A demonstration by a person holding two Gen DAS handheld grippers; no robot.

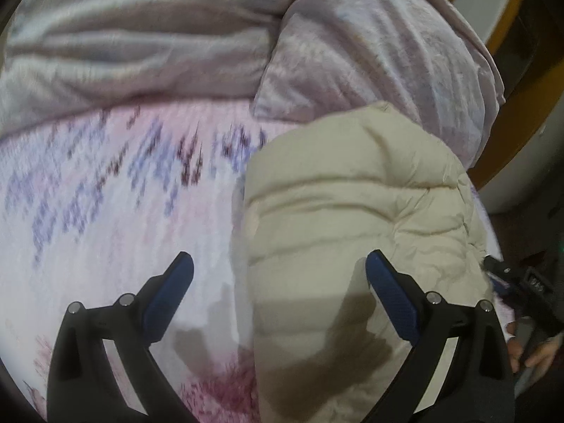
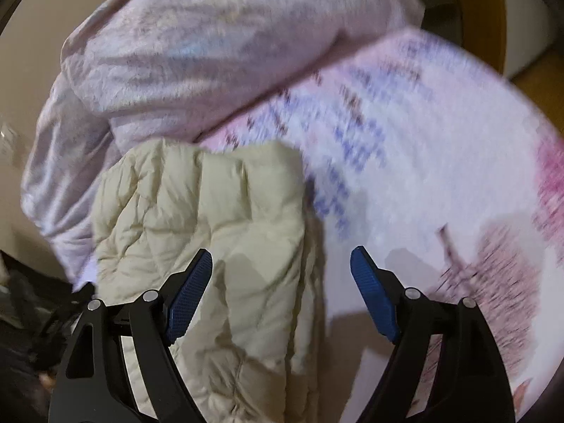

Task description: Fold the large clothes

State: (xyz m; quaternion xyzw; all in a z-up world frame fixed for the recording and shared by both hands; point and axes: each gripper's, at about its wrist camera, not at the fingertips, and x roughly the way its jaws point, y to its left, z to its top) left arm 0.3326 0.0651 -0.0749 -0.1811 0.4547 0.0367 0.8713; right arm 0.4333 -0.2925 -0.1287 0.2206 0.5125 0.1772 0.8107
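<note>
- The cream quilted puffer jacket (image 1: pixel 352 218), folded into a thick bundle, lies on the white bedsheet printed with purple and pink patterns (image 1: pixel 116 218); it serves as the landmark here.
- Behind the jacket, and touching its far edge, a pale lilac fleece blanket (image 1: pixel 176 42) is heaped in loose folds on the same sheet.
- The left gripper (image 1: pixel 280 268) hangs above the jacket's near left edge with its two blue-padded black fingers (image 1: pixel 169 299) spread wide apart. One finger is over bare sheet beside the jacket and the other over the jacket's padding. Nothing is pinched between them.
- In the left wrist view, a second black tool and part of a hand (image 1: pixel 535 352) show just past the jacket's right side.
- The right gripper (image 2: pixel 282 268) is over the jacket's near right edge, its jaws standing well apart and gripping nothing. Its left finger (image 2: pixel 190 292) is above the quilted cloth and its right one above the sheet.
- In the right wrist view, the jacket (image 2: pixel 197 218) has its right-hand fold edge running between the two fingers.
- The sheet (image 2: pixel 423 176) beyond the jacket is blurred, so its pattern cannot be read.
</note>
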